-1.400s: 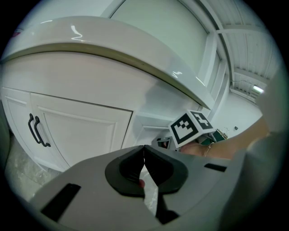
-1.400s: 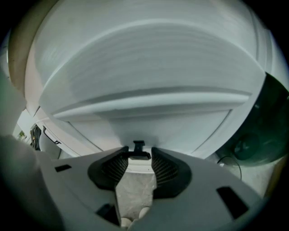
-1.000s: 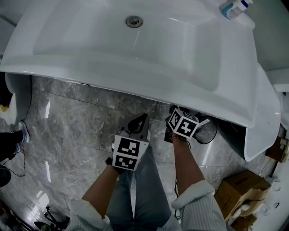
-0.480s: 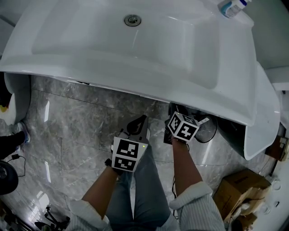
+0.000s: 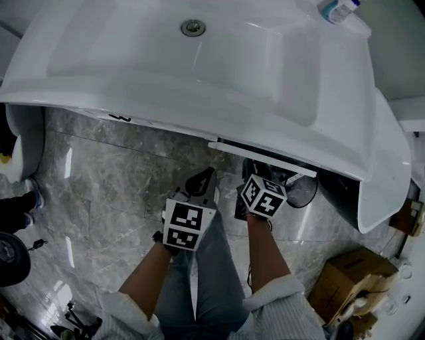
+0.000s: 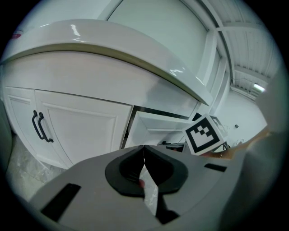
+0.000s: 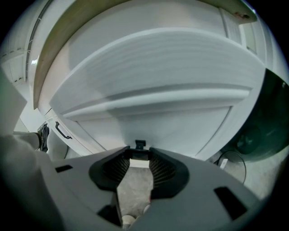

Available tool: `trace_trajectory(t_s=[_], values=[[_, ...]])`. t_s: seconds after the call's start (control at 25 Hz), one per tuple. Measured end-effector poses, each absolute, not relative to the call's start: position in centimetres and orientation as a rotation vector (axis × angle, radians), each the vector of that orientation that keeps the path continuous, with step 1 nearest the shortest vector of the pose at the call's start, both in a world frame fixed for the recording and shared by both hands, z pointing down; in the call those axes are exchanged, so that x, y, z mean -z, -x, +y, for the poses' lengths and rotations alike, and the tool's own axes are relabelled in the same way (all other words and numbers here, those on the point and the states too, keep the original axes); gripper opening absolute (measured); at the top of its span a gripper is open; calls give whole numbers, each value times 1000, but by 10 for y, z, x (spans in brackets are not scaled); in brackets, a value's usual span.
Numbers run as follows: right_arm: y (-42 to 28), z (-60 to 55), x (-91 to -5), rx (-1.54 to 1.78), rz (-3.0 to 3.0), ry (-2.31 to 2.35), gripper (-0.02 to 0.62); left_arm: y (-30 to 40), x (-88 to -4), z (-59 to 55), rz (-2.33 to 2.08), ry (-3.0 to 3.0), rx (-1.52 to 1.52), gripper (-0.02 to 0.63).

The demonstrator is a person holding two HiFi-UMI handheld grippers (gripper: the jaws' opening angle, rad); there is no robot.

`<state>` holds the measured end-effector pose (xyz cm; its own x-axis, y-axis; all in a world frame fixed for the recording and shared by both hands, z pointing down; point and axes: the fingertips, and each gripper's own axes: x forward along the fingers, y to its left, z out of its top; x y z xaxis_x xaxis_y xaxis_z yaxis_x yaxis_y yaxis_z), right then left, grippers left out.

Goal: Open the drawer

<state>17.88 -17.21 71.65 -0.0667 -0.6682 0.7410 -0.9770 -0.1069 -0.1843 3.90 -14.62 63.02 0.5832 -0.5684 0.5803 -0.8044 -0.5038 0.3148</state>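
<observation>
1. The right gripper [image 7: 139,155] has its ribbed fingers [image 7: 118,168] pinched on the small black drawer handle [image 7: 140,145]; the left gripper [image 6: 143,151] has its fingertips pressed together on nothing and hangs beside the right one, clear of the cabinet.
2. The white panelled drawer front [image 7: 171,122] fills the right gripper view just beyond the handle; it sits under the white ceramic basin [image 5: 199,80], right of the cabinet doors.
3. Half a second ago the head view showed no drawer edge; now a white strip, the drawer's top edge [image 5: 262,154], stands out from under the basin rim, and the right hand has drawn back toward the person; I judge the drawer partly open, with more pull needed.
4. Count: 2 grippers; 1 drawer; 1 gripped handle; 2 black door handles [image 6: 39,127]; 1 basin with 1 metal drain [image 5: 192,27]; 1 plastic bottle [image 5: 339,8].
</observation>
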Motion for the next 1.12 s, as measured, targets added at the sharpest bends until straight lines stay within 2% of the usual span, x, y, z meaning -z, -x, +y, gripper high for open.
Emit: trace_trajectory(t_s=[1.12], values=[[-165,-120,-714,-1005,-1772,-1739,138,-35,-626,-131,-1104,-2255,-553,17]])
